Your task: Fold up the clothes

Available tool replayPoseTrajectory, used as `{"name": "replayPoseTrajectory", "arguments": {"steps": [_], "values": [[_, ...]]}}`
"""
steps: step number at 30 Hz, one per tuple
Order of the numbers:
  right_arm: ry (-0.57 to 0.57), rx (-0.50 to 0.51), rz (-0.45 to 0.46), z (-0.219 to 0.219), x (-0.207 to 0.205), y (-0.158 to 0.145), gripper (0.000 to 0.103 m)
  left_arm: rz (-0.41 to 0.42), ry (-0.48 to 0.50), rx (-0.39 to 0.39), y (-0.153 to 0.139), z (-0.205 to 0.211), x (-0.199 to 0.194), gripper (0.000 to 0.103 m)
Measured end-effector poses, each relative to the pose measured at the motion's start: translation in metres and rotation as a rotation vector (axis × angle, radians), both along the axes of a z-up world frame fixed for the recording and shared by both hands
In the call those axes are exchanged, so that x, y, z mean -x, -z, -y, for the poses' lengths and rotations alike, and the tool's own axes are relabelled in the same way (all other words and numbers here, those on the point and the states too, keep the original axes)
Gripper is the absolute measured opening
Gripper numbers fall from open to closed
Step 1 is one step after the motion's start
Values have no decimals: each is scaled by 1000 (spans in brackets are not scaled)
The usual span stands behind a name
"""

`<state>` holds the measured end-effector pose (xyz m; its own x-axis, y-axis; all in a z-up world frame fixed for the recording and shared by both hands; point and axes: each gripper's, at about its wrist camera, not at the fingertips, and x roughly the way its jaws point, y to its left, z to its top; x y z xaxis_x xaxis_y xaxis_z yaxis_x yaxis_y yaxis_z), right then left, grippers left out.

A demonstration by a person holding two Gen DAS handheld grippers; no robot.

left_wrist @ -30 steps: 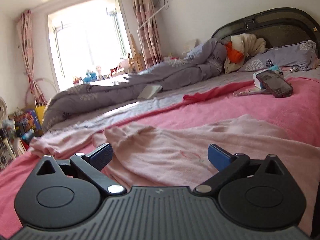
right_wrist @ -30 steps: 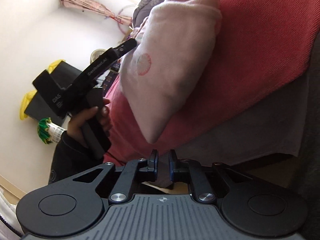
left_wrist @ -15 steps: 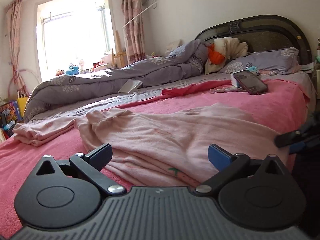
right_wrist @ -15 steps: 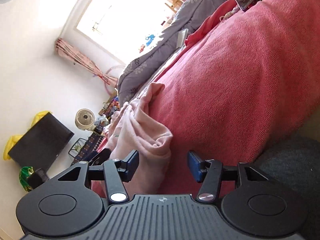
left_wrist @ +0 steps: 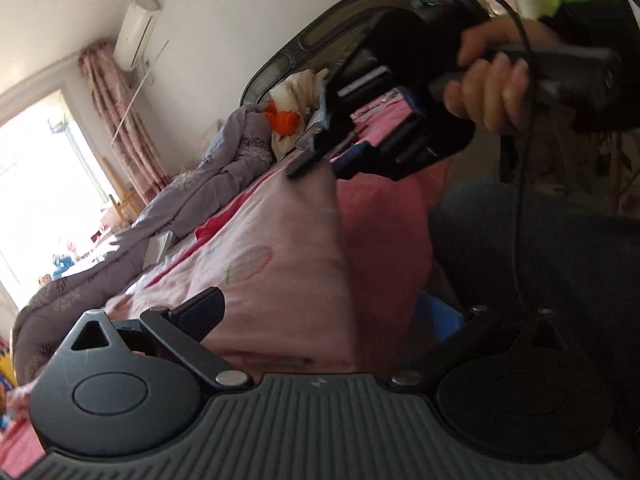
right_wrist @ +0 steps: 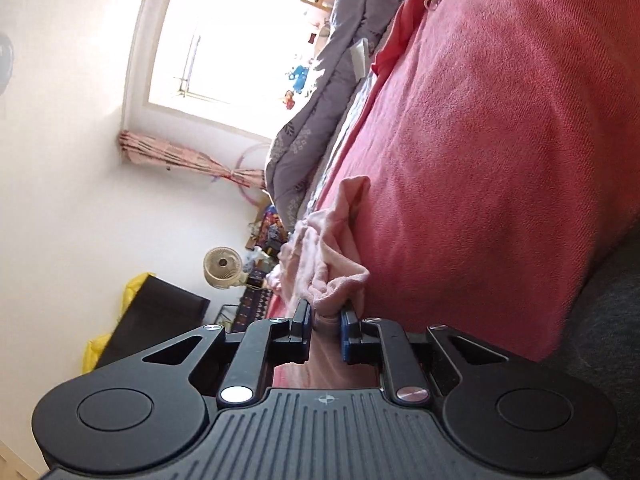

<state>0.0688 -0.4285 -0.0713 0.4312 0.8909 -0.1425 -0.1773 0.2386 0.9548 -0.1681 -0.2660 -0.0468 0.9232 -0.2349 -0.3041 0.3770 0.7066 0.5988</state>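
Observation:
A pale pink garment point(left_wrist: 276, 264) with a printed oval motif lies on the pink bedspread point(left_wrist: 380, 216) and reaches between my left gripper's fingers. My left gripper point(left_wrist: 324, 312) is open, with the cloth lying between its wide-apart jaws. My right gripper point(right_wrist: 325, 320) is shut on a bunched corner of the pink garment point(right_wrist: 328, 264) at the bed's edge. In the left wrist view the right gripper point(left_wrist: 316, 160) shows at the garment's far corner, held by a hand point(left_wrist: 488, 80).
A grey quilt point(left_wrist: 208, 184) lies across the far side of the bed, with pillows and an orange item by the dark headboard point(left_wrist: 320, 32). A fan point(right_wrist: 222, 267), a black box and clutter stand on the floor beyond the bed. A window point(right_wrist: 240, 44) is at the back.
My right gripper has closed on the garment's corner; it was open half a second ago. My left gripper has rolled and moved in over the cloth, staying open.

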Motion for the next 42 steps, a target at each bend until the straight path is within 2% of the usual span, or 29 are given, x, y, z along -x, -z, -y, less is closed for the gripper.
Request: {"name": "replayPoseTrajectory", "arguments": {"steps": [2,7,9,10,11,14,16,19,21,25,26,28,29,30,31,33,34,37,38,39,42], "values": [[-12,-48,-30,2,-6,-5,16,84,0,-139,13,17,-4,103],[-41,-127,-71,3,-18,-13,16,196,-71,-240,23,22,-24,103],[-42,-112,-58,4,-18,-17,16,240,-99,-280,27,24,-32,94],[-43,-108,-55,4,-19,-18,16,258,-113,-294,29,25,-36,80],[-41,-101,-52,5,-20,-18,16,245,-119,-264,24,21,-37,66],[-34,-60,-19,9,-20,-20,16,208,-129,-150,6,8,-36,58],[-27,-17,30,12,-18,-25,16,191,-124,-63,-10,1,-32,54],[-16,68,138,18,-8,-39,19,193,-120,20,-31,-6,-27,54],[-12,122,220,22,1,-49,23,165,-120,94,-42,-16,-29,54],[15,232,421,30,20,-73,58,106,-117,230,-58,-37,-37,54],[19,259,458,33,24,-77,59,91,-117,255,-59,-41,-40,54],[26,301,492,39,30,-82,60,67,-104,291,-60,-48,-45,57],[33,316,493,41,31,-82,61,58,-82,290,-60,-51,-46,62],[45,327,484,47,33,-81,62,52,-65,262,-56,-50,-48,68],[59,332,469,51,34,-79,62,44,-48,232,-52,-49,-50,80],[79,336,436,57,34,-73,63,16,-11,161,-45,-42,-52,81],[88,340,419,59,34,-68,64,2,10,133,-39,-32,-55,75],[101,351,382,62,36,-57,66,-36,48,122,-33,-20,-58,38],[106,353,370,63,37,-54,67,-46,42,136,-36,-20,-60,31],[111,351,358,63,38,-50,67,-58,38,154,-39,-21,-63,30],[124,336,331,63,37,-43,68,-110,40,345,-74,-50,-74,27]]}}
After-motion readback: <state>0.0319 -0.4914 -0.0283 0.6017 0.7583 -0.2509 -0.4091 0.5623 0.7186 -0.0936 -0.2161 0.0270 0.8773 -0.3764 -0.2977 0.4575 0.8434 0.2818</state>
